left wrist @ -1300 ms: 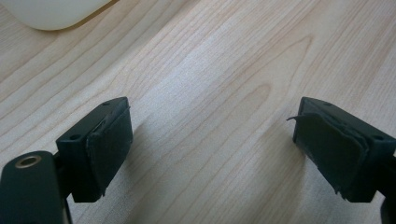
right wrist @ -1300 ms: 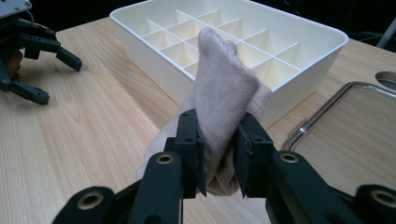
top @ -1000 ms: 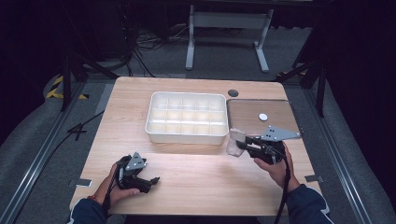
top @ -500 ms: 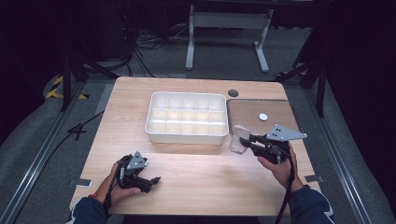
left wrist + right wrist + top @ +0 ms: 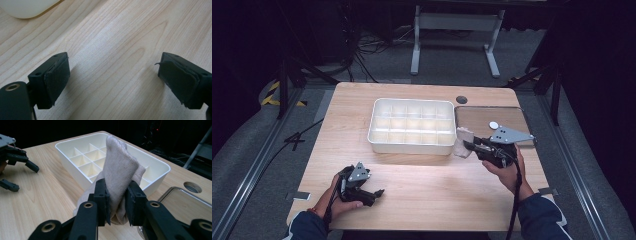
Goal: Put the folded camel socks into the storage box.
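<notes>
At 3 o'clock of the divided tray (image 5: 411,125), your right gripper (image 5: 468,145) jaws clench a beige cloth (image 5: 119,172); at 7 o'clock, your left gripper (image 5: 374,194) jaws stand released over the surface (image 5: 432,190).

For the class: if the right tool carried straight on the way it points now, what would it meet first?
Probably the white divided tray. The right tool, shut on a beige cloth, points at its near corner, and the cloth would touch first. Whether it is raised enough to clear the rim is unclear.
</notes>
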Demonstrator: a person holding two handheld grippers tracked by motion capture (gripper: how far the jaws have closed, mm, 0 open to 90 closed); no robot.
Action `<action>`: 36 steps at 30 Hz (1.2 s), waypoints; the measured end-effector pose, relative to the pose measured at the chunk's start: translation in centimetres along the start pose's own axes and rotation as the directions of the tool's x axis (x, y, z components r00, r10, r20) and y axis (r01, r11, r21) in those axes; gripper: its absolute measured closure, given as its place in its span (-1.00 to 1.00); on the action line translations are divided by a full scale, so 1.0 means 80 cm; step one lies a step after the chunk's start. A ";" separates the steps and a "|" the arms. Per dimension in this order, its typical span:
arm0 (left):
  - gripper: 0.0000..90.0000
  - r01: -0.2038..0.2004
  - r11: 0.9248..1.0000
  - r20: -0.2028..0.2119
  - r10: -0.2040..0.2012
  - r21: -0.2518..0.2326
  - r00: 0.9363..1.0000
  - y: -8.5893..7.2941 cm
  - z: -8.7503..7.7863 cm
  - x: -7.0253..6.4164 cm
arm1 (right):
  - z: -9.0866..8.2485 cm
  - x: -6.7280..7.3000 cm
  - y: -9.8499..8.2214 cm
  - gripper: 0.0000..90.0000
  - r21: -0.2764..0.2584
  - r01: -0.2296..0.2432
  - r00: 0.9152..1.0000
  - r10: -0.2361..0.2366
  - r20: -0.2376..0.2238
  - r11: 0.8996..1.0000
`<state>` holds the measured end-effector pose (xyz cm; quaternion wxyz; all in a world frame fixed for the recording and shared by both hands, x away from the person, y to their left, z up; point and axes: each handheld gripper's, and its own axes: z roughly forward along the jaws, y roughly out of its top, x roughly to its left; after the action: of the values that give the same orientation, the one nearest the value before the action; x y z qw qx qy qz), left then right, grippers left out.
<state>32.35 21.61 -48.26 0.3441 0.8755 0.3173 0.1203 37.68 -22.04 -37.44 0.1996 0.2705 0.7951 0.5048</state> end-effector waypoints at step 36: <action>-0.76 0.005 1.000 -0.003 -0.005 -0.002 1.000 0.000 0.000 -0.001 | 0.094 -0.004 0.050 0.62 0.068 0.055 0.999 -0.055 -0.004 0.996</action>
<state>32.29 21.58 -48.28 0.3449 0.8741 0.3199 0.1210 43.25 -15.64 -36.86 0.2033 0.2549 0.8191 0.4720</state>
